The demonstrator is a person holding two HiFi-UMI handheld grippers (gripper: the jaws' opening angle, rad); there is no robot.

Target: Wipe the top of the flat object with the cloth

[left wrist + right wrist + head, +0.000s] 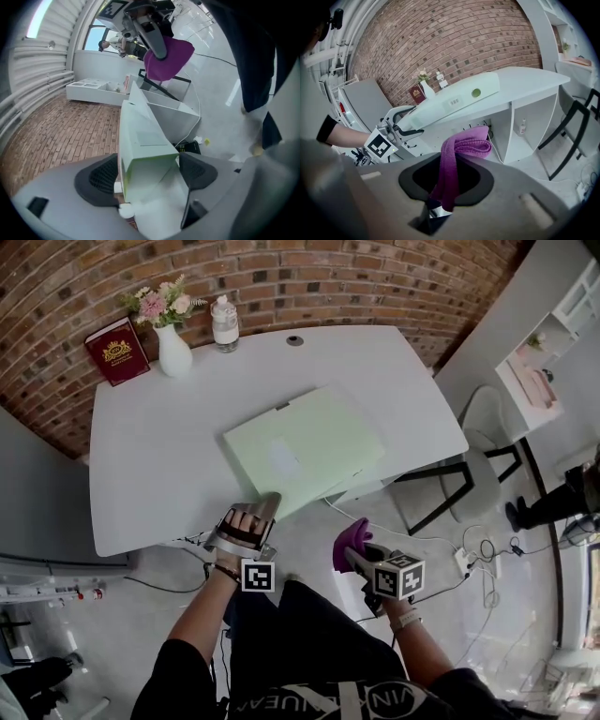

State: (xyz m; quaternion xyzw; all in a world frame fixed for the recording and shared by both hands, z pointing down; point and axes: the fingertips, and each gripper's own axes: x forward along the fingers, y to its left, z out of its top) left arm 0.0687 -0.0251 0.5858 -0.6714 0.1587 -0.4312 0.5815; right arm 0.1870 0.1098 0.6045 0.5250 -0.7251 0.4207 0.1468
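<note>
Right now the pale green flat folder (305,446) lies on the white table (150,456) with its near corner poking past the near edge. That corner sits between the wide-apart jaws of the left gripper (262,512), which do not squeeze it, while the right gripper (361,554) pinches the folded purple cloth (352,538) tight, off the table. I think a hard wipe could push the loose folder off that edge, and far left the white vase (173,351) holds pink flowers (159,304) beside a clear jar (225,324) whose inside I cannot make out.
</note>
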